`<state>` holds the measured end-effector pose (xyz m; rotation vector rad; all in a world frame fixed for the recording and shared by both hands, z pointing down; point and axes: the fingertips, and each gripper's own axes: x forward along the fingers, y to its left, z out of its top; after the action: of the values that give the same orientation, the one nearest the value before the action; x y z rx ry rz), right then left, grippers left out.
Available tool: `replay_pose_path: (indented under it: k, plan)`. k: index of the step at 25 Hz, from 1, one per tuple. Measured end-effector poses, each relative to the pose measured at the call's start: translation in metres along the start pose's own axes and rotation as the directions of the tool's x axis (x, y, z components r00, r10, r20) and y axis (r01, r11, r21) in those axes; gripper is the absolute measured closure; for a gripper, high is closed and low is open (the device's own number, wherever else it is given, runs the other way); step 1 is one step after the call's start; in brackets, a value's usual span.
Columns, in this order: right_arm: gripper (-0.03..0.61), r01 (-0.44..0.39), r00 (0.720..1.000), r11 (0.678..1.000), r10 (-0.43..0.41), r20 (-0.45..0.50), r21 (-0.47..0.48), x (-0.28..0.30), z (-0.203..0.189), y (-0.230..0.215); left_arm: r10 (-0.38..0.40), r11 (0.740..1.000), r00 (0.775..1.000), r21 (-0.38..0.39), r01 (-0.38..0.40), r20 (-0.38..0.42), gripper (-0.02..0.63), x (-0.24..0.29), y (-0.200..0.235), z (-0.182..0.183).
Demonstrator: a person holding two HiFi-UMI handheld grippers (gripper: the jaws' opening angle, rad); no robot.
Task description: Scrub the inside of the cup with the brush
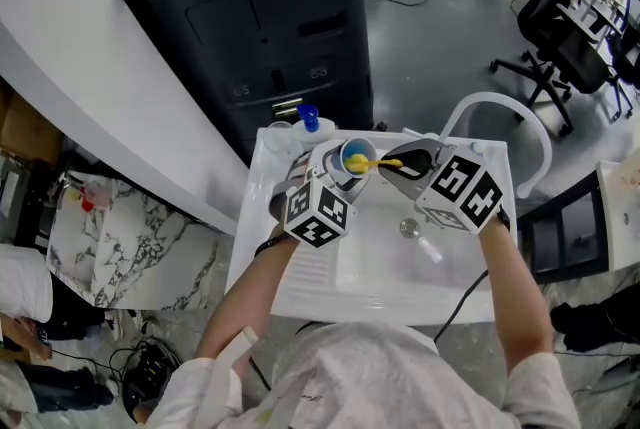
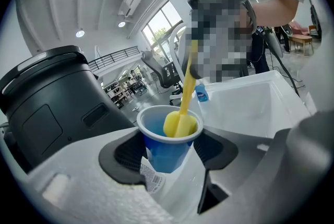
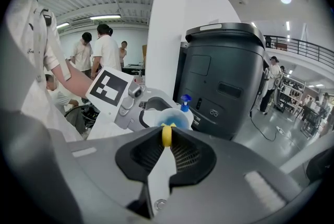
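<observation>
A blue paper cup (image 2: 166,149) with a white rim sits between the pads of my left gripper (image 2: 168,157), which is shut on its wall and holds it over the sink. A yellow brush (image 2: 180,122) has its sponge head down inside the cup, the handle rising up and to the right. My right gripper (image 3: 166,140) is shut on the thin yellow handle (image 3: 166,134). From the head view, the cup (image 1: 356,158) tilts toward the right gripper (image 1: 400,163), and the left gripper (image 1: 335,175) grips it from the left.
A white sink basin (image 1: 452,257) with a drain (image 1: 409,228) lies below both grippers, a curved white tap (image 1: 500,107) behind it. A blue-capped bottle (image 1: 307,118) stands at the sink's back edge. A large black machine (image 1: 260,17) stands behind. Office chairs and people are further off.
</observation>
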<state>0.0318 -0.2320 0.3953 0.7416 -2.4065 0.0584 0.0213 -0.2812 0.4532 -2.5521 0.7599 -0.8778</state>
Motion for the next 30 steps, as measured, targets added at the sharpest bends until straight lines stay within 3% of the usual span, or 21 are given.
replay_pose_path:
  k: [30]
  plan:
    - [0.543,0.023,0.999,0.999,-0.022,0.038,-0.024,-0.010,0.025,-0.007,-0.035,0.999,0.999,0.023,0.036,-0.015,0.322,0.002,-0.011,-0.002]
